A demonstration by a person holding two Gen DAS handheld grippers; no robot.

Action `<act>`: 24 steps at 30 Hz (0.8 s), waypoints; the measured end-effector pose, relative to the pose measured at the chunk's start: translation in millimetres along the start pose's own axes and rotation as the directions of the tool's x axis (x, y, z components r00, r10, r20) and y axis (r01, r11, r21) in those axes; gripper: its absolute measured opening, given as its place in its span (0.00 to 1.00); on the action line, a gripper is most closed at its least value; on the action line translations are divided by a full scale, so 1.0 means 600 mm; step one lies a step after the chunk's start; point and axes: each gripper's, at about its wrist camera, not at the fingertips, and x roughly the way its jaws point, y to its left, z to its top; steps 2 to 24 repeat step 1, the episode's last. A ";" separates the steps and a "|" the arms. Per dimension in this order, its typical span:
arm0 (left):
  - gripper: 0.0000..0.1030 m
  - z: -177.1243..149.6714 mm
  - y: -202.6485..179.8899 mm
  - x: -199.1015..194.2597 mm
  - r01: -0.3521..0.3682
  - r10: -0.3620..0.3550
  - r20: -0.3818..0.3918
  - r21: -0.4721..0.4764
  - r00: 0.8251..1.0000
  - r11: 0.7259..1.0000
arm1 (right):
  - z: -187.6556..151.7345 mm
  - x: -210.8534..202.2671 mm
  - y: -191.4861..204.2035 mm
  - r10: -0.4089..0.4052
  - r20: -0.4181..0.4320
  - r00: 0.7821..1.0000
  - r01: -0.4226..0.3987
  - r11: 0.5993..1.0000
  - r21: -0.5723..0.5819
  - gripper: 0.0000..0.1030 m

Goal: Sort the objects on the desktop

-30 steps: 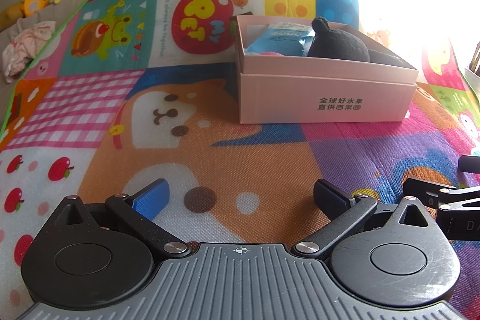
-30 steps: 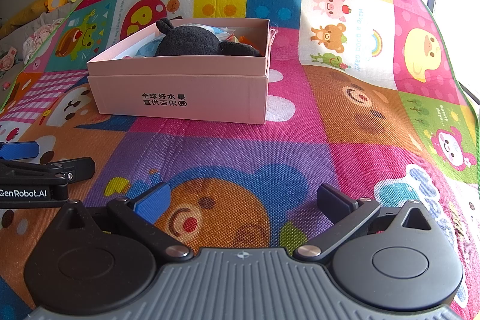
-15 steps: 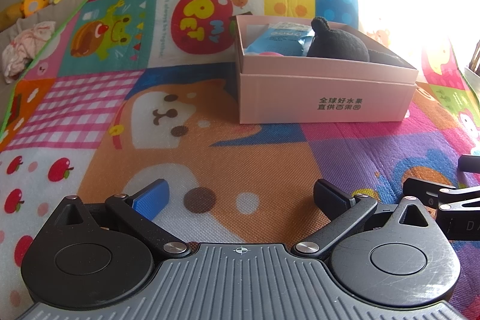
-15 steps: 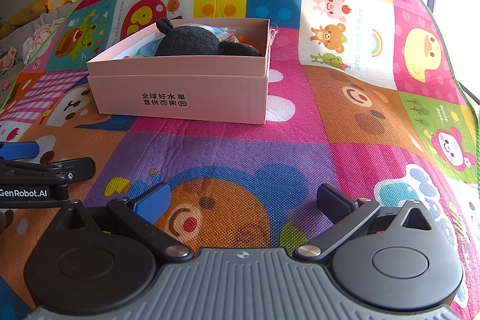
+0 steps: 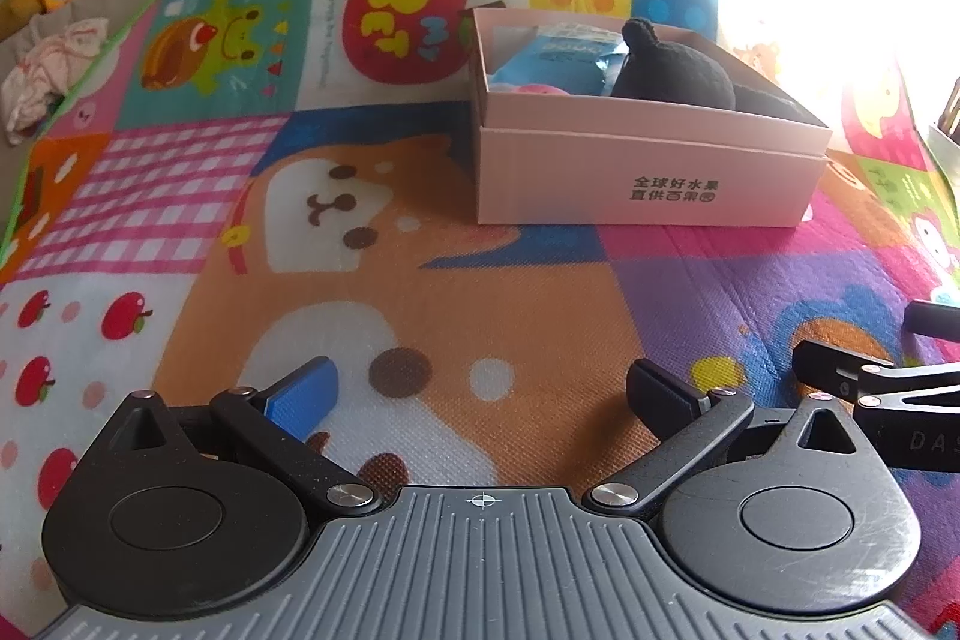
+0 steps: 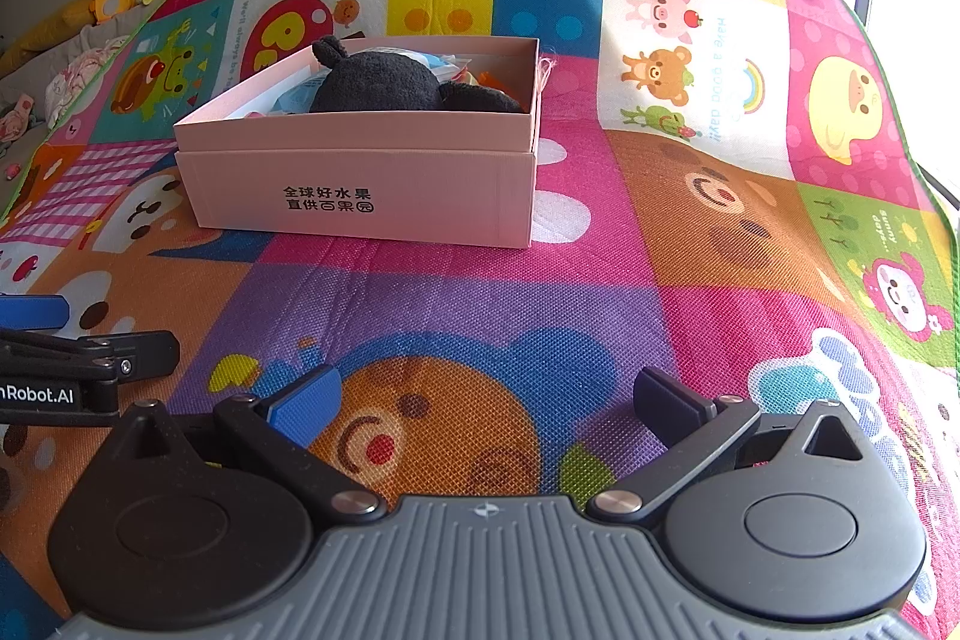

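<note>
Two spread, empty grippers, left gripper (image 5: 480, 388) and right gripper (image 6: 486, 394), well short of pink box (image 6: 366, 184).

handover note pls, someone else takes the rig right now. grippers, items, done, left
Left gripper: open, nothing held, low over the mat, short of the box.
Right gripper: open, nothing held, beside the left one.
Box: pink, lid off, sits on the mat ahead of both grippers. Inside: black plush, blue packet, something pink and something orange that I cannot identify.
Done: those items are in the box.
Left: no loose item shows on the mat in either view. Look around the mat's edges before calling it finished.
</note>
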 end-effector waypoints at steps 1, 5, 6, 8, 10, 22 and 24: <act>1.00 0.000 0.000 0.000 -0.001 0.001 0.000 0.000 1.000 1.000 | 0.000 0.000 0.000 0.000 0.000 1.000 0.000 1.000 0.000 1.00; 1.00 0.000 0.000 0.000 -0.001 0.001 0.000 0.000 1.000 1.000 | 0.000 0.000 0.000 0.000 0.000 1.000 0.000 1.000 0.000 1.00; 1.00 0.000 0.000 0.000 -0.001 0.001 0.000 0.000 1.000 1.000 | 0.000 0.000 0.000 0.000 0.000 1.000 0.000 1.000 0.000 1.00; 1.00 0.000 0.000 0.000 -0.001 0.001 0.000 0.000 1.000 1.000 | 0.000 0.000 0.000 0.000 0.000 1.000 0.000 1.000 0.000 1.00; 1.00 0.000 0.000 0.000 -0.001 0.001 0.000 0.000 1.000 1.000 | 0.000 0.000 0.000 0.000 0.000 1.000 0.000 1.000 0.000 1.00; 1.00 0.000 0.000 0.000 -0.001 0.001 0.000 0.000 1.000 1.000 | 0.000 0.000 0.000 0.000 0.000 1.000 0.000 1.000 0.000 1.00; 1.00 0.000 0.000 0.000 -0.001 0.001 0.000 0.000 1.000 1.000 | 0.000 0.000 0.000 0.000 0.000 1.000 0.000 1.000 0.000 1.00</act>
